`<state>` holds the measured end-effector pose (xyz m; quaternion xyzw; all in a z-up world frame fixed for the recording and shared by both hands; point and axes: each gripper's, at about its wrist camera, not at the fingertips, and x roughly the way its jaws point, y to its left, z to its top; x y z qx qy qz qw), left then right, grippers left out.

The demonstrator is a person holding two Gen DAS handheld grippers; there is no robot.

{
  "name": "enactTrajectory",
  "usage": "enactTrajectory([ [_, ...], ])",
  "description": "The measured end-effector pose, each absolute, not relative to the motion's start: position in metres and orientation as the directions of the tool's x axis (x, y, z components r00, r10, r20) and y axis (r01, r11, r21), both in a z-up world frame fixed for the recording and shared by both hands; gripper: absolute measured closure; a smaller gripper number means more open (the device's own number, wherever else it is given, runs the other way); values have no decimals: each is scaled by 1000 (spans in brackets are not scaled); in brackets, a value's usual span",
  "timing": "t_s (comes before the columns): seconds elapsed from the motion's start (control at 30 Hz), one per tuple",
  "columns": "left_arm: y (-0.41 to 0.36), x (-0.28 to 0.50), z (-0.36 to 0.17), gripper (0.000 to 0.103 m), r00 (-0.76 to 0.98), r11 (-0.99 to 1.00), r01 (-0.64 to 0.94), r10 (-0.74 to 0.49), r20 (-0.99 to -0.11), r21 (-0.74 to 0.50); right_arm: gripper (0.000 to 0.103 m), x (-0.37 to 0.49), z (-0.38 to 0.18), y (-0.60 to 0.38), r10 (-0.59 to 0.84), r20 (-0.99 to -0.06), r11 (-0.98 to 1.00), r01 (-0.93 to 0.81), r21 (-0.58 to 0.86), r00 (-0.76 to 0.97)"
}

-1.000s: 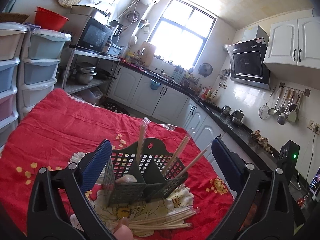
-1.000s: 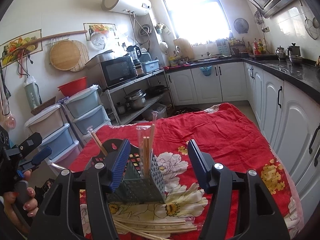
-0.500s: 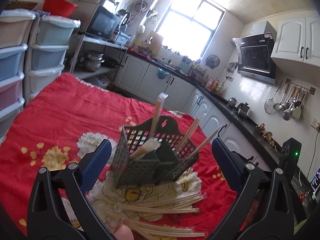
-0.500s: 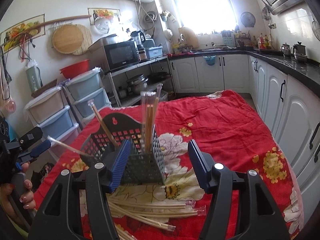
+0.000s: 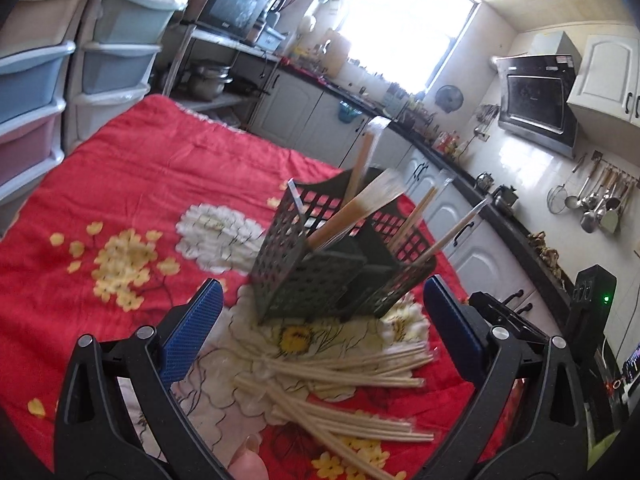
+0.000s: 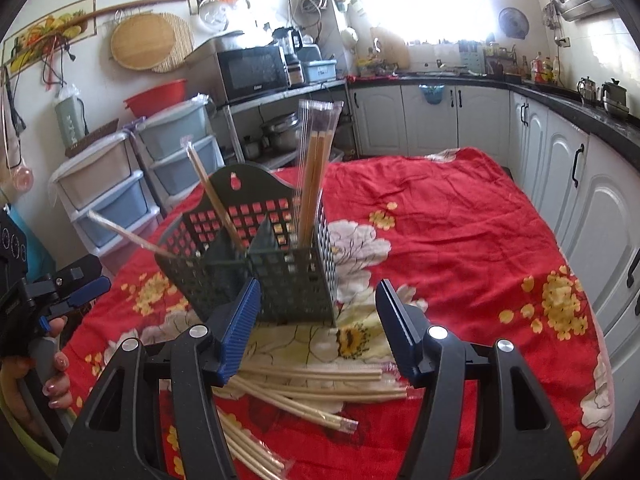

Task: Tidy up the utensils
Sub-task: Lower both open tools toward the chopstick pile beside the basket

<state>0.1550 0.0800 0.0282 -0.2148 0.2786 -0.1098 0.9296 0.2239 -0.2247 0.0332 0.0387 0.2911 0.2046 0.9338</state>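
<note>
A dark green perforated utensil basket (image 5: pixel 316 280) (image 6: pixel 288 280) stands on the red flowered cloth (image 5: pixel 140 184) (image 6: pixel 440 240). Wrapped chopsticks (image 6: pixel 316 168) (image 5: pixel 360 208) stand in its compartments, some leaning outward. Loose wrapped chopsticks (image 5: pixel 352 368) (image 6: pixel 320 380) lie fanned on the cloth in front of it. My left gripper (image 5: pixel 320 332) hangs open just short of the basket, above the loose chopsticks. My right gripper (image 6: pixel 320 328) is also open with nothing between its pads; its left pad (image 6: pixel 240 328) overlaps the basket's near corner in the picture.
Stacked plastic drawers (image 6: pixel 112 200) and a shelf with a microwave (image 6: pixel 252 68) stand beyond the table's far left. White cabinets under a black counter (image 6: pixel 560 144) run along the right. A hand (image 6: pixel 52 376) holds the left gripper's handle at the right wrist view's left edge.
Both grippers have come down and tipped toward the table. The basket now sits higher in each view, and more of the loose chopsticks on the cloth shows. Jaws unchanged.
</note>
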Motion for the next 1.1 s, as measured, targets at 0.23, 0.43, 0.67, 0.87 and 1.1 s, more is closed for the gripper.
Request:
enactTrajectory([
  [0.23,85,155,-1,11,774,883,32,-319,-547,-469,45,224,15,-223,400,-575,913,-366,181,713],
  [0.43,80,155,-23,28,716,870,5,-347,-606,-492,45,225,2,-226,396,-606,914,-360,187,690],
  [0.67,65,154,-46,44,645,863,-15,-378,-664,-505,45,229,-10,-231,382,-630,920,-342,191,676],
  [0.87,58,158,-56,49,617,869,-50,-360,-700,-491,45,236,-19,-236,379,-646,921,-338,193,663],
  [1.1,62,165,-66,65,601,880,-109,-312,-736,-463,45,250,-36,-238,375,-686,922,-328,206,624],
])
